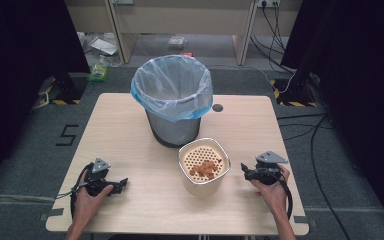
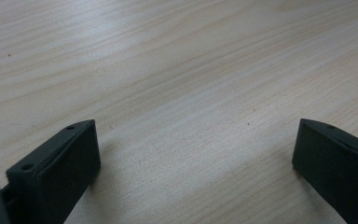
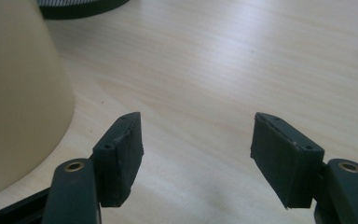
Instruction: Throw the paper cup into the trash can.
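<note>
A cream tub (image 1: pixel 204 169) with a holey insert and some brown bits (image 1: pixel 205 168) in it sits near the front edge of the desk (image 1: pixel 125 135), in the middle. A bin (image 1: pixel 172 100) with a blue bag stands behind it. The left gripper (image 1: pixel 122 184) rests near the front left corner, well apart from the tub, fingers (image 2: pixel 60 168) wide apart. The right gripper (image 1: pixel 243 170) sits just beside the tub, fingers (image 3: pixel 121 154) apart too.

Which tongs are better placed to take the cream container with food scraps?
Probably the right tongs: open and close beside the cream container. The left tongs, also open, sit farther away.
</note>
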Action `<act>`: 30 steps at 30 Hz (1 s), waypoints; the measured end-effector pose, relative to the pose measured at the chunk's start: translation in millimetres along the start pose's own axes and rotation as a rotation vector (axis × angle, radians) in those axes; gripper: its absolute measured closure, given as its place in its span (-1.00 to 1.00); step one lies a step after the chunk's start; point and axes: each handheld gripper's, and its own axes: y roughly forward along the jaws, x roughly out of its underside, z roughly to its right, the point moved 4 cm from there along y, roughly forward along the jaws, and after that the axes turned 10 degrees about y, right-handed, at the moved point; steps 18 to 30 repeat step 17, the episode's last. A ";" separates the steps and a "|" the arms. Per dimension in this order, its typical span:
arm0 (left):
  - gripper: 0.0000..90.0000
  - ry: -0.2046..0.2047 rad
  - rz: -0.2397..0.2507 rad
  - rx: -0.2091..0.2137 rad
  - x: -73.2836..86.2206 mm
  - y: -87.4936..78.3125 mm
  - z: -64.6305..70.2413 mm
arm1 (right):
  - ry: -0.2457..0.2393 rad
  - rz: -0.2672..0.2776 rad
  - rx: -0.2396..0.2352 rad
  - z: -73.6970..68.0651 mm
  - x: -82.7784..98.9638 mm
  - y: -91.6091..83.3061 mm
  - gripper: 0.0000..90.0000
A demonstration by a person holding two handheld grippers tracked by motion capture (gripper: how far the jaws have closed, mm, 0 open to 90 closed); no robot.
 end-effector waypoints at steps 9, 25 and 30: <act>-1.00 0.001 0.000 0.000 0.0 0.0 0.1 | -0.012 -0.069 -0.011 -7.5 15.7 6.5 -0.26; -1.00 0.001 0.000 -0.001 0.0 -0.1 0.1 | -0.013 -0.125 -0.033 -9.3 28.1 16.6 -0.37; -1.00 0.001 0.000 -0.001 0.0 -0.1 0.1 | -0.013 -0.125 -0.033 -9.3 28.1 16.6 -0.37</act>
